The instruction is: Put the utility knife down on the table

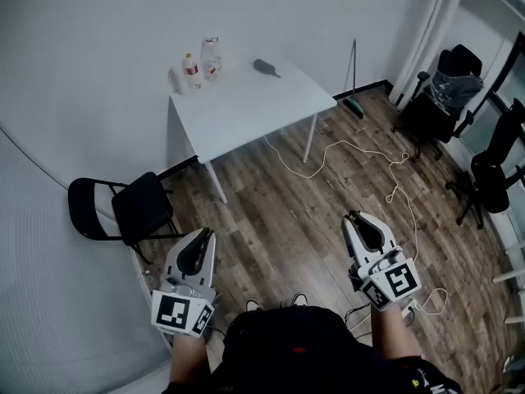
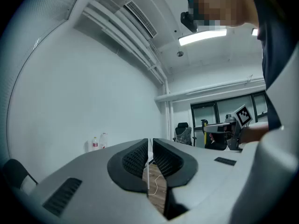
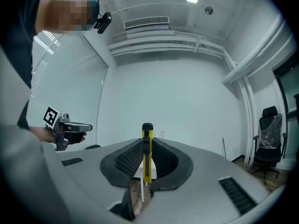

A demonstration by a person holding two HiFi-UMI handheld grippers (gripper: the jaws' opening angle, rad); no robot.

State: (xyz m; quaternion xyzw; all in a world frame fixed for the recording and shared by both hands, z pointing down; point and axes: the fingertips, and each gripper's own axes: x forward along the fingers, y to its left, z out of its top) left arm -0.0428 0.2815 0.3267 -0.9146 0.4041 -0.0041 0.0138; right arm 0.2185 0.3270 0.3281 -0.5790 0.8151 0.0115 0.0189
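Utility knife (image 3: 147, 153), yellow with a black slider and a black end, is clamped between the ribbed dark pads (image 3: 128, 160) of the right gripper (image 3: 147, 143). It sits at the middle of the right gripper view, a little below centre. Its long axis runs straight up and down that frame. The black end is uppermost and pokes up past the jaw tips, and the lower end sits down between the pads. The jaws are closed onto its flat sides.

In the head view the right gripper (image 1: 355, 218) is at the lower right, held over wood-look floor, well short of the table. The left gripper (image 1: 205, 233) is at the lower left of that view. Its own view shows its jaws (image 2: 150, 143) drawn together to a thin slit with nothing between them.

The white table (image 1: 246, 109) stands at the upper middle of the head view, against the wall. Two bottles (image 1: 201, 64) stand at its far left corner, and a small dark object (image 1: 264, 67) lies near its far edge. A black folding chair (image 1: 123, 208) sits at the left, just beyond the left gripper. A pale cable (image 1: 361, 150) trails over the floor to the right of the table. Black office chairs (image 1: 447, 89) crowd the upper right.
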